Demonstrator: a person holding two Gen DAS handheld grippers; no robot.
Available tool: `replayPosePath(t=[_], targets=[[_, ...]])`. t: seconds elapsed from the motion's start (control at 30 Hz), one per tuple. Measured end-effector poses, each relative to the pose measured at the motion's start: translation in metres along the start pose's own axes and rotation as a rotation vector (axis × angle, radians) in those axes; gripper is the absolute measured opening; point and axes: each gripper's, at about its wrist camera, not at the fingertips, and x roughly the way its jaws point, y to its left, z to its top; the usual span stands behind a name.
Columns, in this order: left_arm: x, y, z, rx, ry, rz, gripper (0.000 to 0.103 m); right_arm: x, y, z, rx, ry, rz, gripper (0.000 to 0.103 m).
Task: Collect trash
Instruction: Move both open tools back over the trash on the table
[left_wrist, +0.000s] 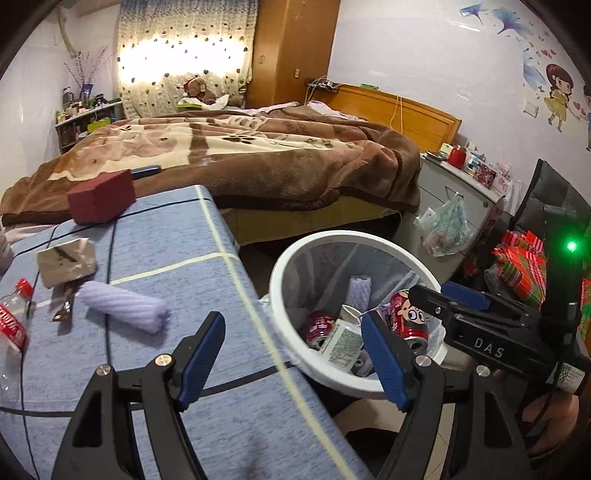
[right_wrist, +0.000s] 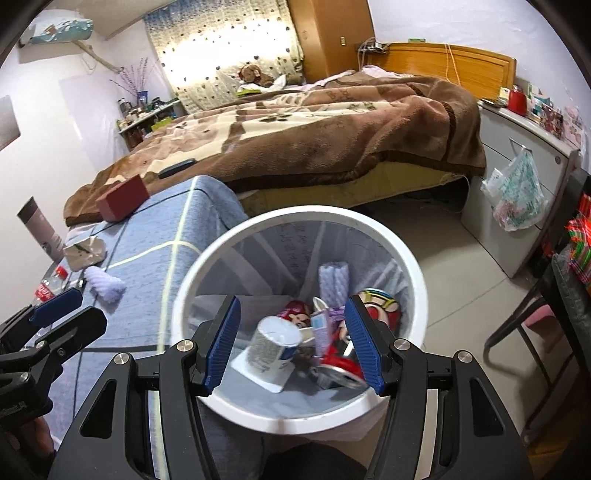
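We look through two fisheye lenses, one riding on each handheld gripper and aimed forward and downward along its fingers. Our left view sits over the blue-covered table (left_wrist: 177, 258), near its edge, facing the bed (left_wrist: 240, 155) across the room, with the white trash bin (left_wrist: 288, 258) off to the right. Our right view hangs close above that same bin (right_wrist: 192, 280) (its rim fills the middle), facing the same bed (right_wrist: 314, 125). Both share the bin, the table, the red box (left_wrist: 101, 201) (right_wrist: 123, 203) and the bed. Each lens also catches the other gripper at its edge.
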Motion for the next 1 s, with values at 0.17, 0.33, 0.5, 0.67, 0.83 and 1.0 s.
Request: replayPosePath(t=[0.17, 0.33, 0.5, 0.67, 0.83, 1.0], targets=[[-0.017, 0.02, -0.005, -0.031, -0.027, 0.037, 0.078, -0.004, 0.018, 0.001, -0.022, -0.019, 0.034, 0.06], [-0.03, 0.04, -0.01, -0.052, -0.038, 0.066, 0.078, -0.005, 0.039, 0.001, -0.052, -0.027, 0.066, 0.06], [-0.042, 0.058, -0.015, -0.064, -0.055, 0.112, 0.078, -0.005, 0.059, -0.001, -0.087, -0.034, 0.099, 0.06], [-0.053, 0.083, -0.02, -0.1, -0.061, 0.132, 0.078, -0.003, 0.08, -0.002, -0.127, -0.035, 0.134, 0.06], [-0.065, 0.113, -0.026, -0.141, -0.071, 0.174, 0.078, 0.003, 0.102, -0.002, -0.163, -0.028, 0.17, 0.06], [-0.079, 0.151, -0.032, -0.2, -0.081, 0.235, 0.078, 0.012, 0.127, -0.003, -0.213, -0.017, 0.202, 0.06]])
